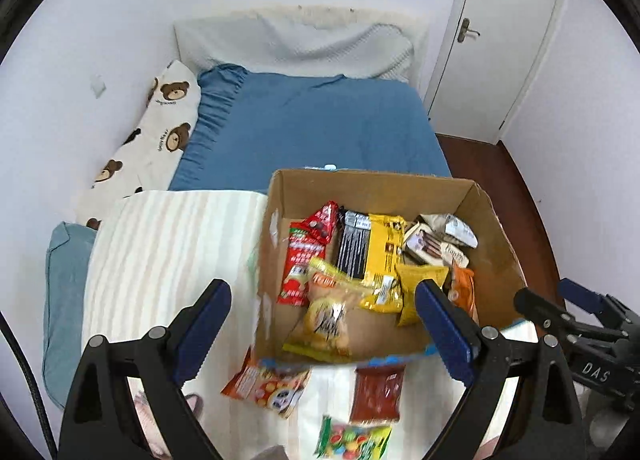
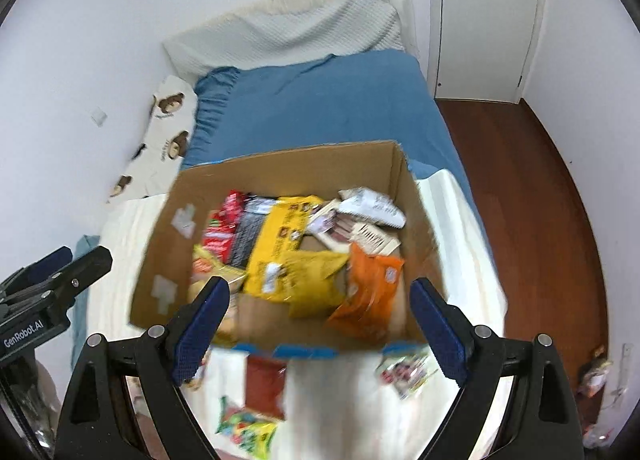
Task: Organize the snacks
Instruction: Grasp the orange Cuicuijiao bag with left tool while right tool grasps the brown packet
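Note:
An open cardboard box [image 1: 376, 180] [image 2: 288, 160] stands on a striped cloth [image 1: 160, 252] on the bed. It holds several snack packets, among them a red one [image 1: 304, 256], a yellow one [image 1: 384, 252] and an orange one [image 2: 372, 292]. On the cloth in front of the box lie an orange packet [image 1: 268, 384], a dark red packet [image 1: 376, 392] [image 2: 266, 384], a colourful candy bag [image 1: 352, 440] [image 2: 248, 432] and a small packet [image 2: 404, 372]. My left gripper [image 1: 322, 300] hangs open above the box's near edge, holding nothing. My right gripper [image 2: 320, 292] is open and empty beside it, over the same edge.
The bed has a blue sheet [image 1: 312, 124], a bear-print pillow [image 1: 160, 128] along the left wall and a white pillow [image 1: 304, 40] at the head. A white door [image 1: 508, 32] and dark wooden floor [image 2: 520, 200] lie to the right. Something small lies on the floor by the wall [image 2: 596, 372].

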Tool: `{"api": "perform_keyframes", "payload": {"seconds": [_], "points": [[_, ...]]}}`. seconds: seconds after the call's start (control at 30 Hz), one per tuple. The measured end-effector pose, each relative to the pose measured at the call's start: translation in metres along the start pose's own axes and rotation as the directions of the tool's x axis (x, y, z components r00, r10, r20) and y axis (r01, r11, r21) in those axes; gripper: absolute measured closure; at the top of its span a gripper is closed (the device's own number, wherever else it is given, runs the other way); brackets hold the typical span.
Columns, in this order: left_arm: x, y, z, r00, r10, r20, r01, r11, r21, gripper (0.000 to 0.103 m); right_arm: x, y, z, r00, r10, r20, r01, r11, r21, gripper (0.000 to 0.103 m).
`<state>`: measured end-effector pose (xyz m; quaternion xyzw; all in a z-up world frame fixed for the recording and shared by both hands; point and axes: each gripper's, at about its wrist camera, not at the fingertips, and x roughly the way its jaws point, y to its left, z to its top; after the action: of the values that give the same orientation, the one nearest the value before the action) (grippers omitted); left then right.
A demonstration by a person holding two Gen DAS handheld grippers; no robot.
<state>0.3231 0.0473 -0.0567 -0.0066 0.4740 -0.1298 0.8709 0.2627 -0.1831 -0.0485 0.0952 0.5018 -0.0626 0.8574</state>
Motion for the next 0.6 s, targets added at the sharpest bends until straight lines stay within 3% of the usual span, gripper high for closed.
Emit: {"api": "perform_keyframes", "payload": {"seconds": [0.1,0.23,0.37,0.47,0.6], "points": [[-0.006,0.013,-0.029,1.000,0.017,-0.015,-0.017,1.000,-0.020,0.009,0.000,0.014,-0.030,0.999,0.037,-0.020,-0.037,0.999,0.003,0.009],[0.018,0.036,-0.072,0.991,0.055,-0.119,-0.064,0.995,-0.074,0.009,0.029,0.029,-0.071,0.994,0.048,-0.094,-0.049,0.999,-0.005,0.009],[0.072,0.070,-0.116,0.953,-0.030,-0.301,-0.045,0.970,-0.238,0.009,0.070,0.035,-0.104,0.985,0.047,-0.164,-0.044,0.999,0.020,0.009],[0.106,0.094,-0.140,0.921,-0.114,-0.372,-0.044,0.919,-0.391,0.009,0.098,0.038,-0.120,0.979,0.029,-0.201,-0.025,0.999,0.025,0.009],[0.137,0.112,-0.152,0.905,-0.184,-0.383,-0.063,0.834,-0.549,0.009,0.127,0.045,-0.136,0.974,0.007,-0.228,0.001,0.999,0.038,0.009]]}}
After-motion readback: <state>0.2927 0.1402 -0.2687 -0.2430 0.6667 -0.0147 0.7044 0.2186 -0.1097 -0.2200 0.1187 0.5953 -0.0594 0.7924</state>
